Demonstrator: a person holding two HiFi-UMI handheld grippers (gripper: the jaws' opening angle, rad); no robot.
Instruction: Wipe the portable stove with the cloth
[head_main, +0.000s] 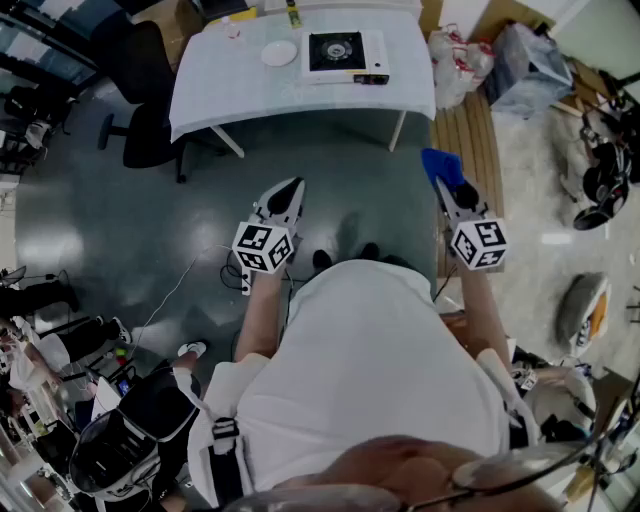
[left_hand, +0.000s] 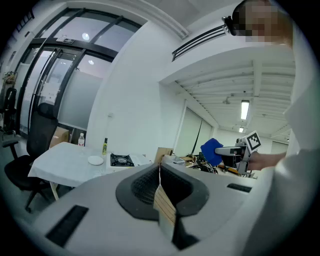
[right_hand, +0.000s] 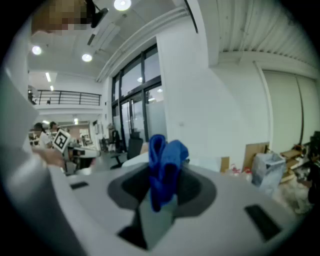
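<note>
The portable stove (head_main: 343, 54), white with a black burner top, sits on the white table (head_main: 230, 85) far ahead; it also shows small in the left gripper view, stove (left_hand: 121, 160). My right gripper (head_main: 450, 183) is shut on a blue cloth (head_main: 441, 164), which sticks up from the closed jaws, cloth (right_hand: 164, 165). The cloth (left_hand: 212, 151) also appears at the right of the left gripper view. My left gripper (head_main: 293, 187) is shut with nothing in it, left gripper (left_hand: 159, 172). Both are held in the air over the dark floor, well short of the table.
A white plate (head_main: 279, 53) lies left of the stove, with two bottles (left_hand: 93, 144) behind it. A black office chair (head_main: 148, 95) stands at the table's left. Plastic bags (head_main: 459, 62) and clutter lie at the right by a wooden floor strip (head_main: 478, 145). A seated person (head_main: 150, 420) is at lower left.
</note>
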